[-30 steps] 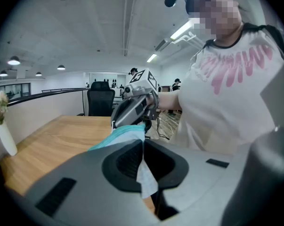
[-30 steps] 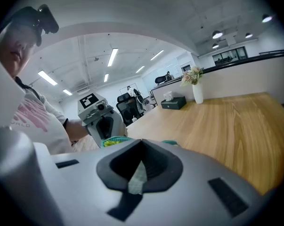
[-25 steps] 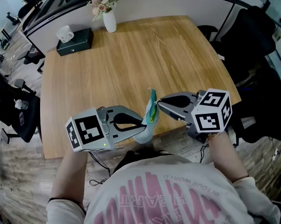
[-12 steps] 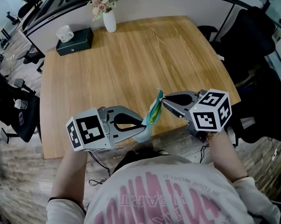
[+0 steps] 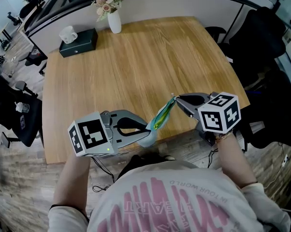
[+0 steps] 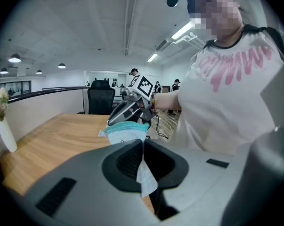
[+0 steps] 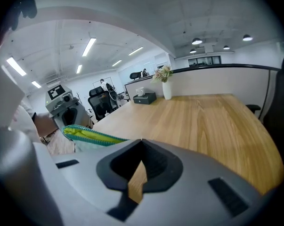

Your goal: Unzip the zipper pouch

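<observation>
The wooden counter [image 5: 135,57] spreads ahead of both tools. My left hand-held gripper [image 5: 146,128] is clenched on one end of the zipper pouch [image 5: 160,119]. My right hand-held gripper [image 5: 177,99] pinches its other end. The pouch slants between their tips, its teal zipper gaping.

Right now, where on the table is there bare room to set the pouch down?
Nearly the whole table is bare: the wide middle and right side, from the vase and black box at the far left corner down to the near edge. Crowded only there, where the left gripper and right gripper hold the pouch.
</observation>
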### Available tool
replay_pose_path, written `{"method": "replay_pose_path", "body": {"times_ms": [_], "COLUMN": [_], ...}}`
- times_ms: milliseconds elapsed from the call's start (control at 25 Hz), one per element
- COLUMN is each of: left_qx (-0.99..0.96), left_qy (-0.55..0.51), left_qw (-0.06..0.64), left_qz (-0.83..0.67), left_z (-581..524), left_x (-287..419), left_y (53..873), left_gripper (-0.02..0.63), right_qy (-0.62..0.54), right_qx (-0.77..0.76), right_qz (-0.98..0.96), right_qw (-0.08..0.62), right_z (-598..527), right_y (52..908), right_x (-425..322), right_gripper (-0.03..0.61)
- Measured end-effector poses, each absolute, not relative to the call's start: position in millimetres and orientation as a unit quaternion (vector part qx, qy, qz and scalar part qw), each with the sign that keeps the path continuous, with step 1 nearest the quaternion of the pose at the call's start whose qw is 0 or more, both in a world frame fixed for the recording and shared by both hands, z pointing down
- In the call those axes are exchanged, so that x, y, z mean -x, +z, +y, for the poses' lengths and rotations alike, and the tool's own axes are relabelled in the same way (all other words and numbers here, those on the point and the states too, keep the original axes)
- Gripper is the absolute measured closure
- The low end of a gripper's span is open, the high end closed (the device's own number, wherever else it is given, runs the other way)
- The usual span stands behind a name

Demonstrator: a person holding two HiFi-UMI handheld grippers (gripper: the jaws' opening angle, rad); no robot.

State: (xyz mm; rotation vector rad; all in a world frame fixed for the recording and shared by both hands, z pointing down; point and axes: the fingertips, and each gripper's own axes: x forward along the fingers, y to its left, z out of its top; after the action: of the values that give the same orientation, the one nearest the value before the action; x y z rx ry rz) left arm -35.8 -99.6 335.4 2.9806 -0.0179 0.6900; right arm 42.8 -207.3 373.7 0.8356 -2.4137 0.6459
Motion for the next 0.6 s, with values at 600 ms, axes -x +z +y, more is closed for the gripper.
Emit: {"method": "replay_pose_path", "body": {"times_ms": [600], "left_qx": [-0.976], "left_qy": [0.212], "left_qw": [0.048], "left_qz": [-0.034], "left_z": [-105], "left_x": [36], "left_y": [335], "left_gripper": [0.600], "right_qy": [0.274], "right_qx": [-0.349], "right_qz": [-0.869], "right_qw": [0.220], "right_z": [-217], "right_y": [379], "right_x": [-65], "right_gripper": [0.578]}}
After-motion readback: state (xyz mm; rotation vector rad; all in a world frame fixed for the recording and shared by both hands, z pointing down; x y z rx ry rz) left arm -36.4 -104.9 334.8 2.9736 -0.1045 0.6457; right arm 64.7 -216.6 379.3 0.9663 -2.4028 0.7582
